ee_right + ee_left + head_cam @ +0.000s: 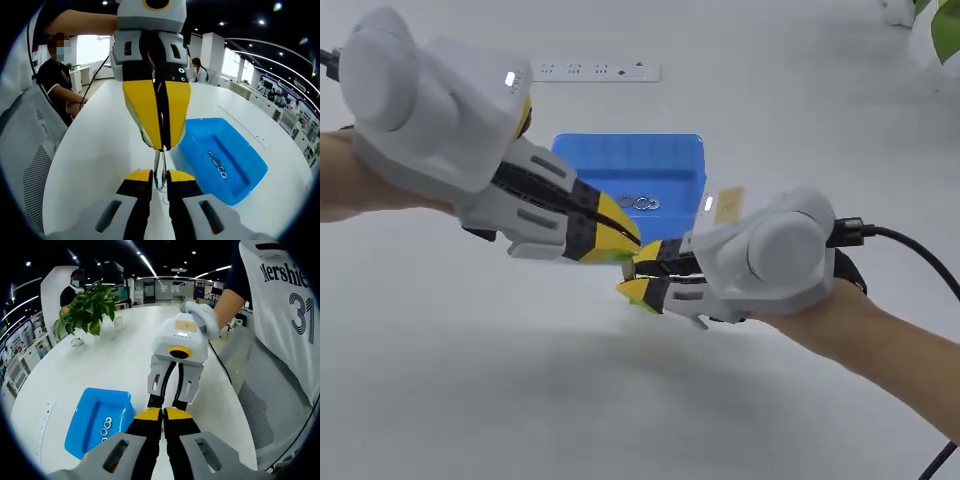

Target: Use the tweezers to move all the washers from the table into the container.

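The left gripper (625, 243) and the right gripper (635, 285) meet tip to tip above the white table (520, 400), just in front of the blue container (620, 150). In the head view the left one comes from the upper left and the right one from the right, each held in a hand of the person.

In the right gripper view the thin metal tweezers (159, 170) stand between the two grippers. The yellow jaws of the left gripper are pressed together on the upper end of the tweezers. The jaws of the right gripper are drawn in close on both sides of the lower part, so both grippers appear to clench the same tool. The point of the tweezers is near the table, but I cannot tell if it touches.

The washers (642, 203) lie in a short row on the floor of the container, touching each other.

A white power strip (595, 71) lies on the table behind the container, well apart from it. A green plant (87, 310) stands at the far edge of the table.
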